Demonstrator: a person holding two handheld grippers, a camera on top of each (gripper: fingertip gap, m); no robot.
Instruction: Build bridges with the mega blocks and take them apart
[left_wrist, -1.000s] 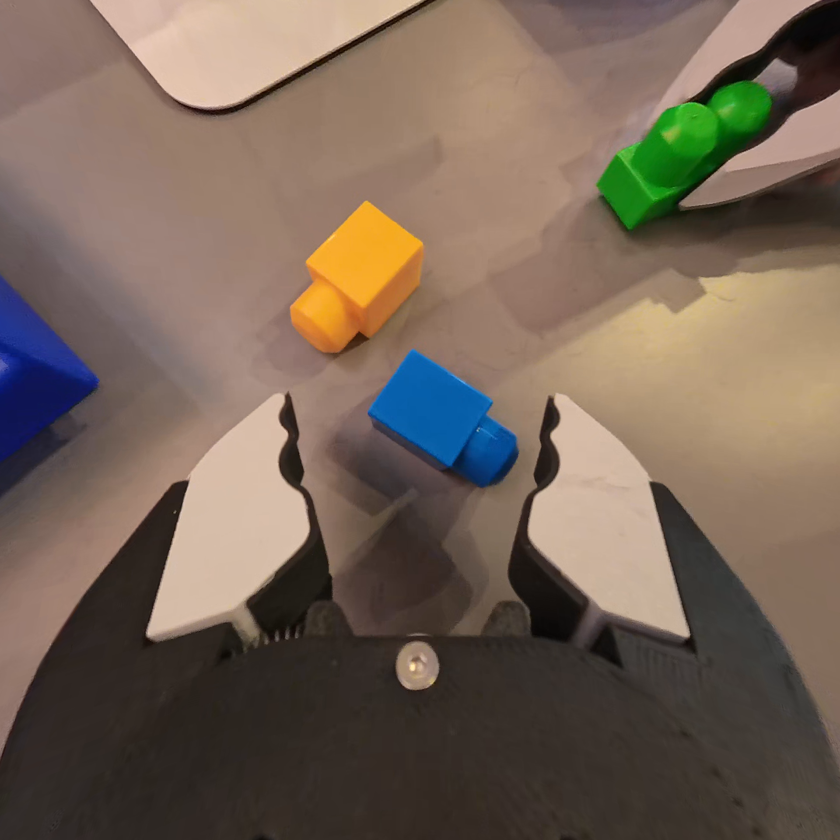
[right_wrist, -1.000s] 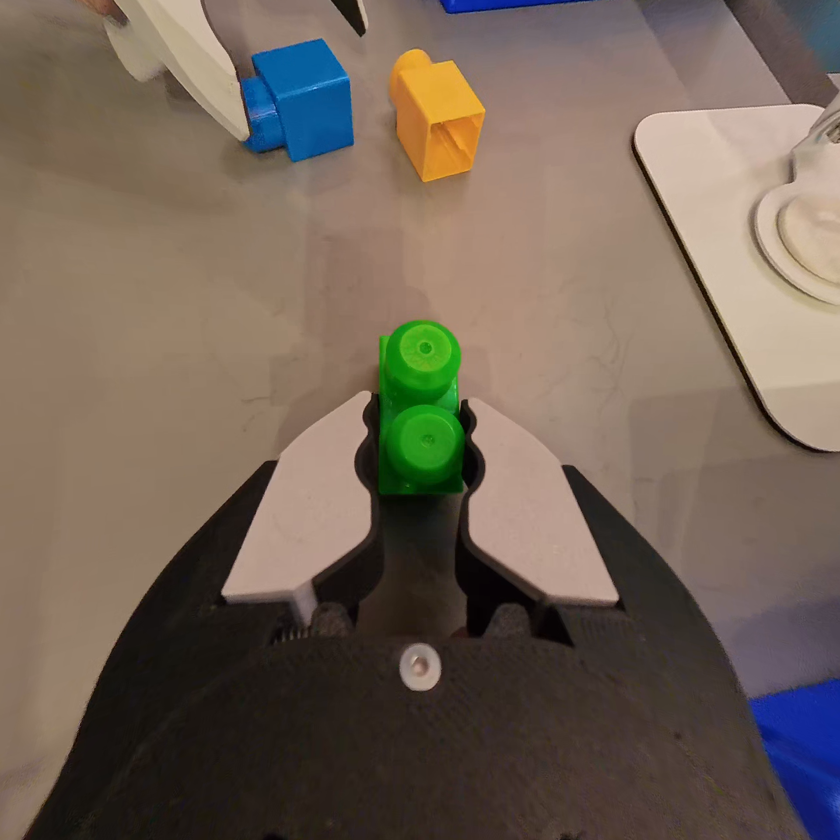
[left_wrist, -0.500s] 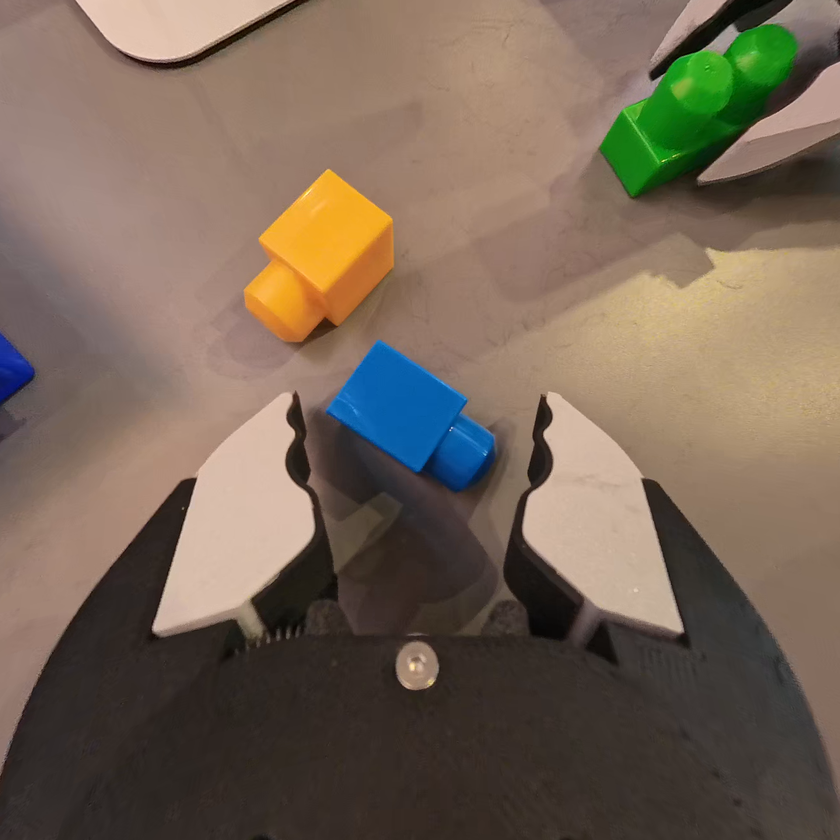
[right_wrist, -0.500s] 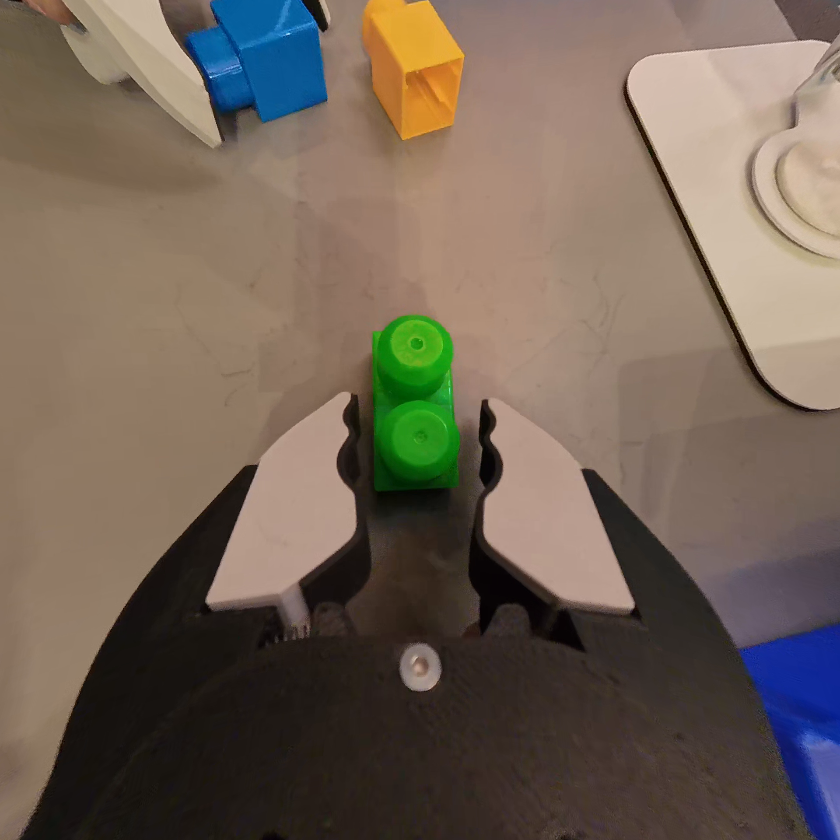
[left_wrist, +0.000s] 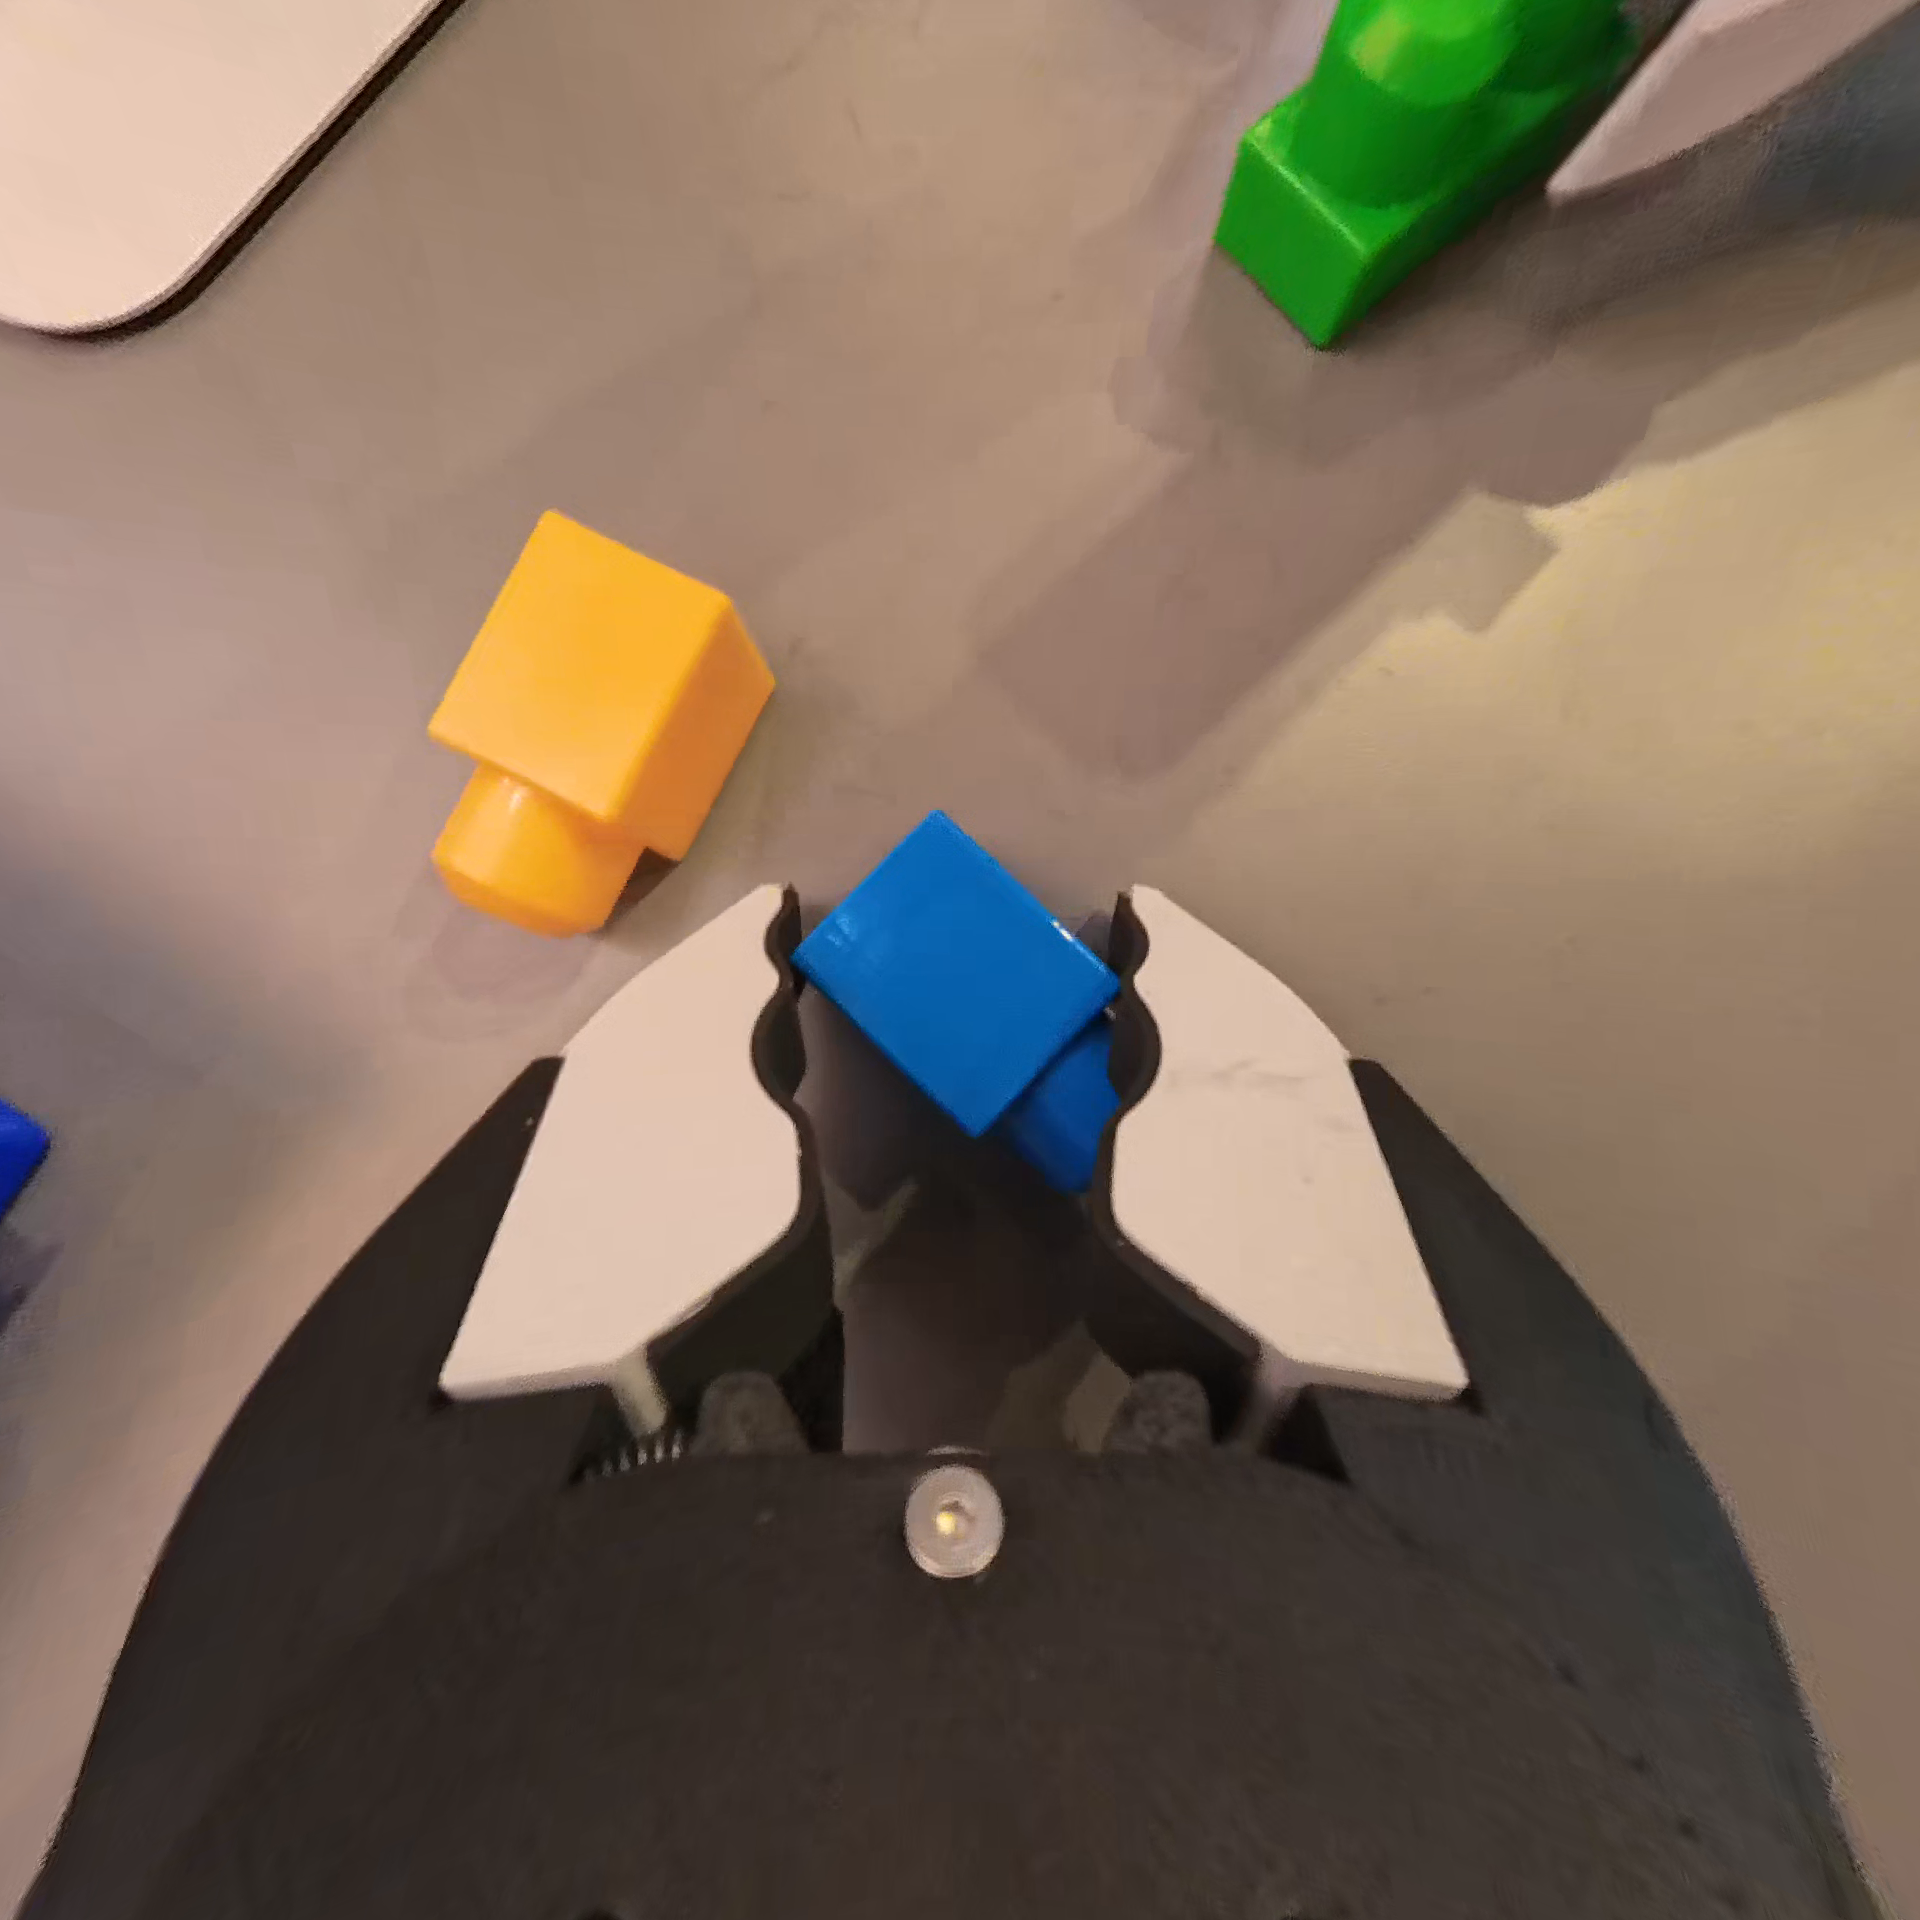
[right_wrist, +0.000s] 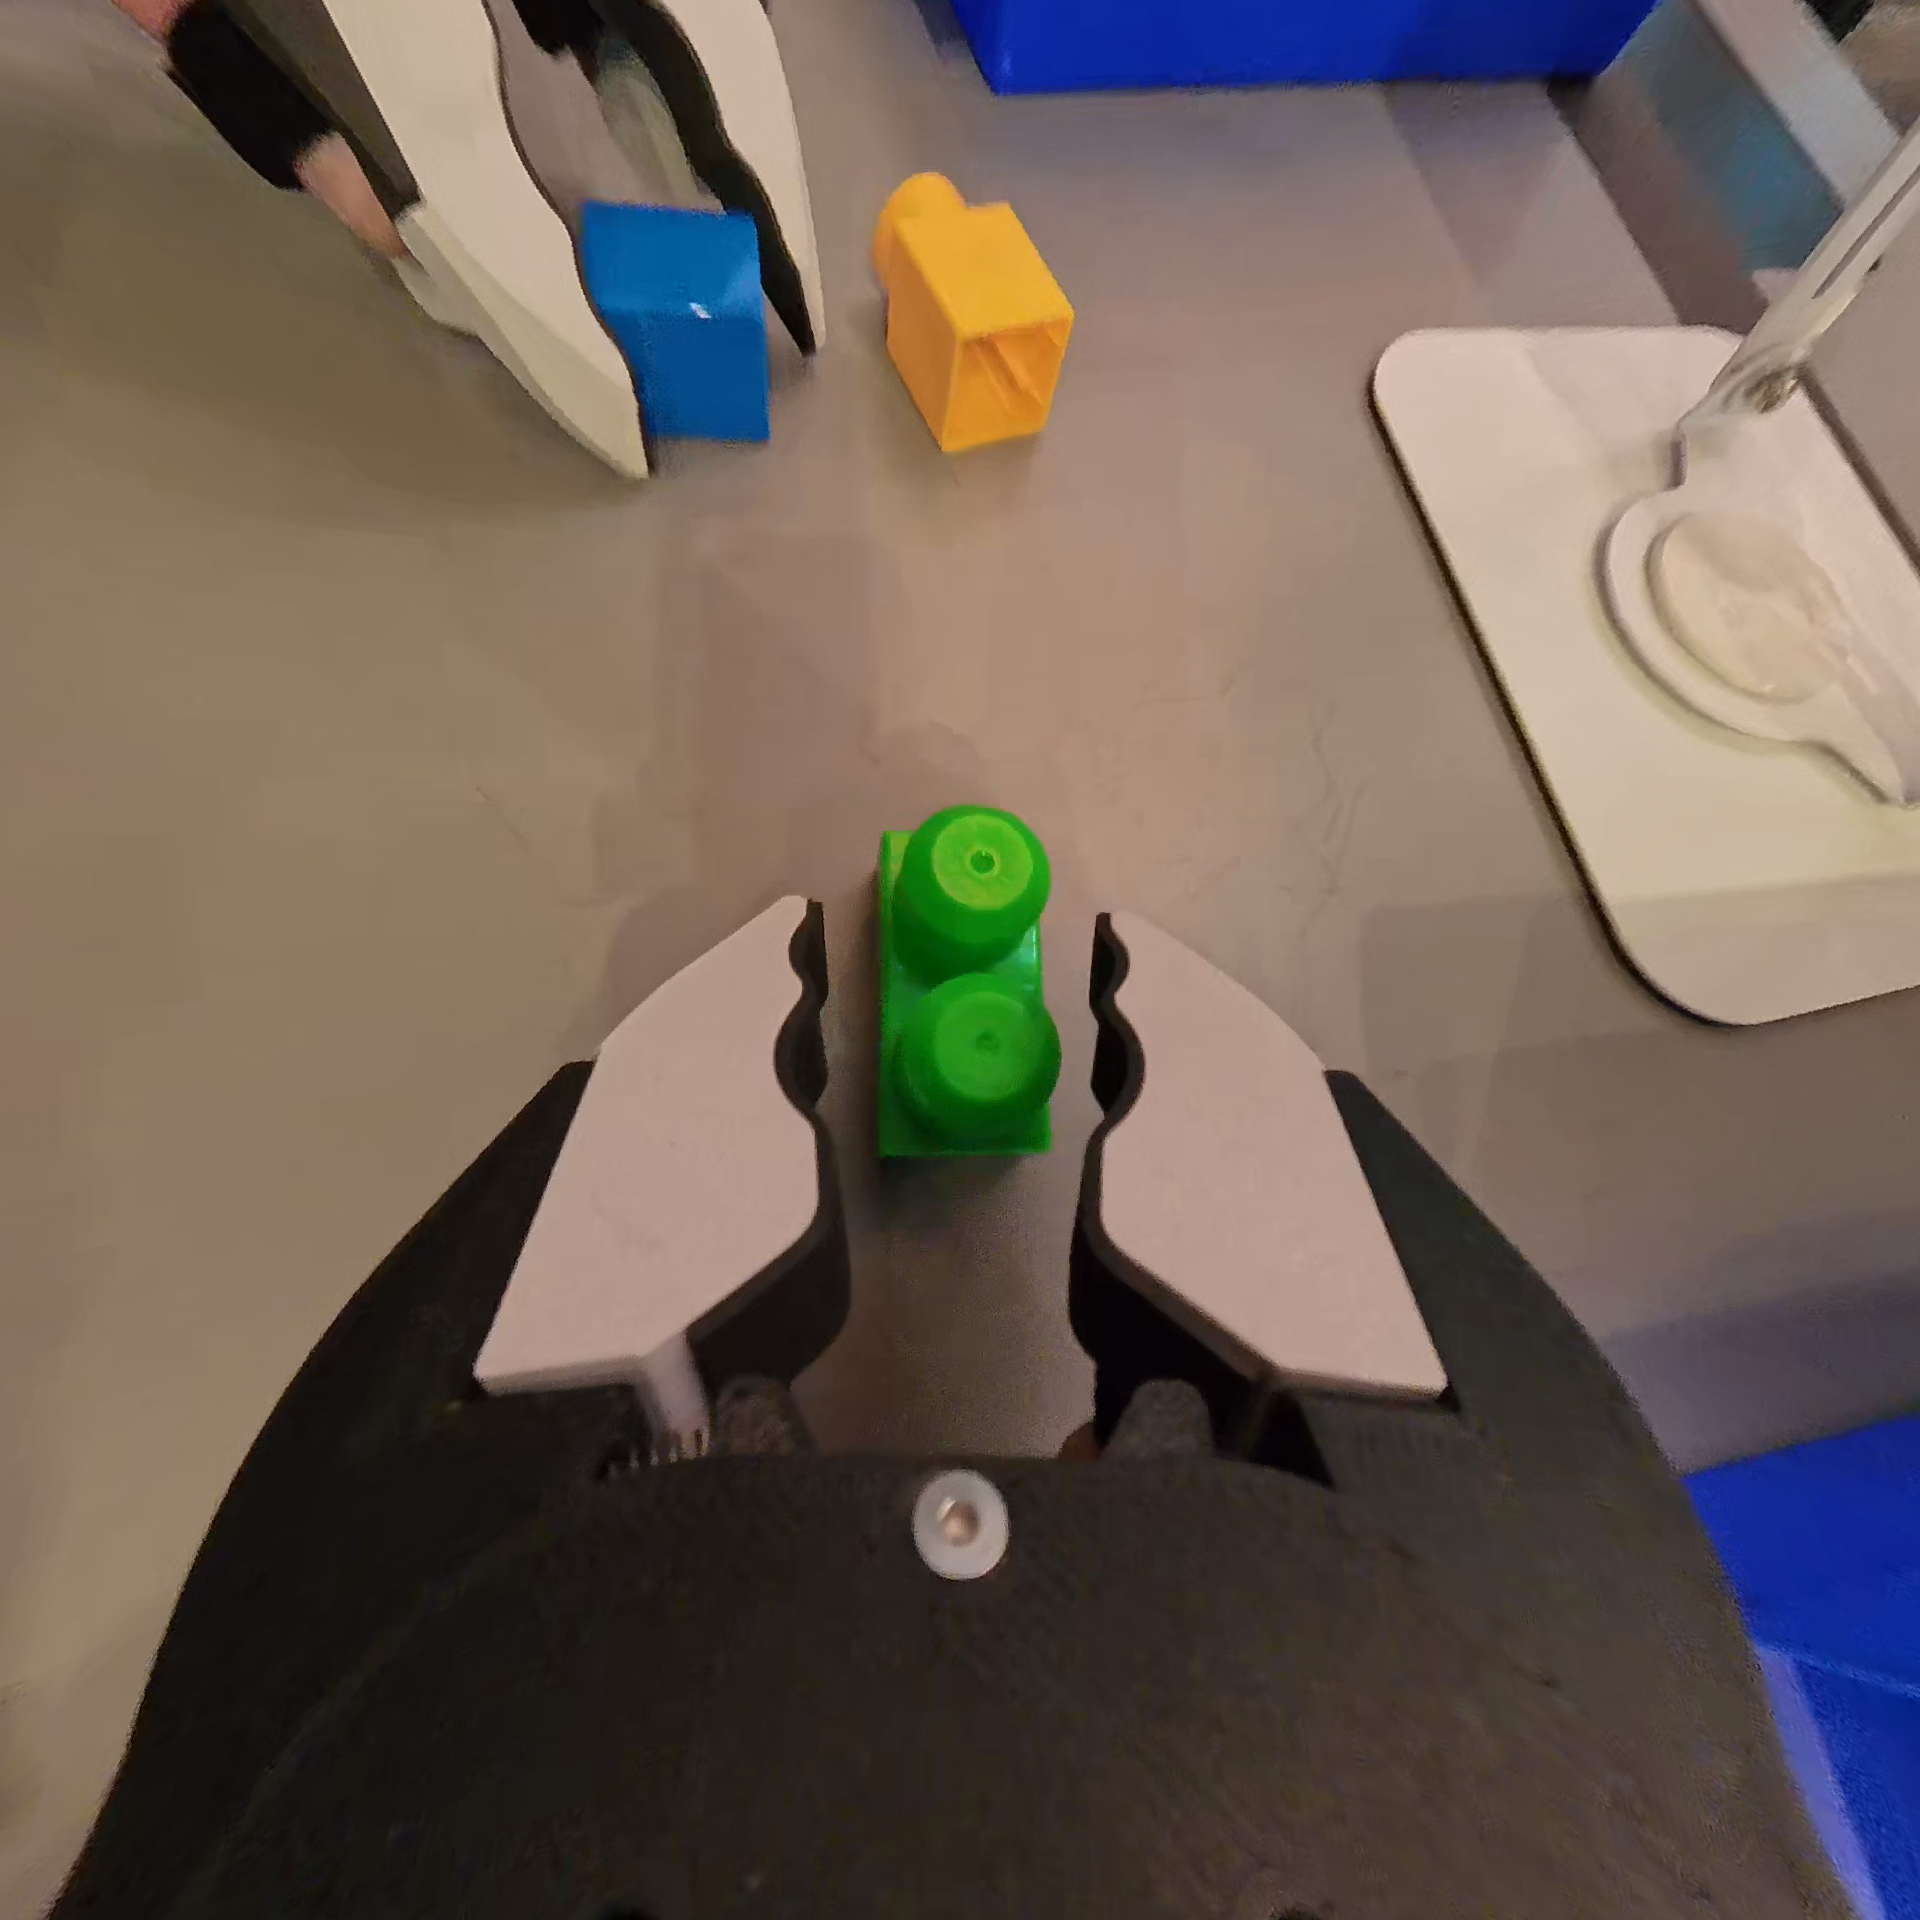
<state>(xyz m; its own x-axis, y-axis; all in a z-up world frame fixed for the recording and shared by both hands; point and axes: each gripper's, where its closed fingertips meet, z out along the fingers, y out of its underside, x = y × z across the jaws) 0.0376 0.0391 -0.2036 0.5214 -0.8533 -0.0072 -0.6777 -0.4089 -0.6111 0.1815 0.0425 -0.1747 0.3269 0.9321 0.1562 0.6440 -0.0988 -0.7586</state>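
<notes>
1. Between the fingers of the left gripper (left_wrist: 951, 914), closest to its camera, a blue block (left_wrist: 956, 997) lies on its side and askew on the grey table (left_wrist: 935, 416). The tongs have narrowed onto it: one corner meets the left pad and its stud end meets the right pad, so the block is pinched across its diagonal.
2. Just beyond and to the left, an orange block (left_wrist: 597, 707) lies on its side, stud towards the camera, apart from the blue one.
3. Farther off, a white mat (left_wrist: 135, 135) fills the top left corner, and a green block (left_wrist: 1351, 197) sits at the top right.
4. In the right wrist view, the right gripper (right_wrist: 956, 920) hangs over that green block (right_wrist: 961, 997), which stands upright with two studs up. The tongs are moderately wide, with a clear gap on each side of the block, so nothing is held.
5. Beyond it, the left gripper (right_wrist: 707, 384) shows with the blue block (right_wrist: 686, 322) between its fingers, the orange block (right_wrist: 977, 312) beside it.
6. Farthest back is a blue box (right_wrist: 1299, 42); a white stand base (right_wrist: 1662, 665) lies at the right.
</notes>
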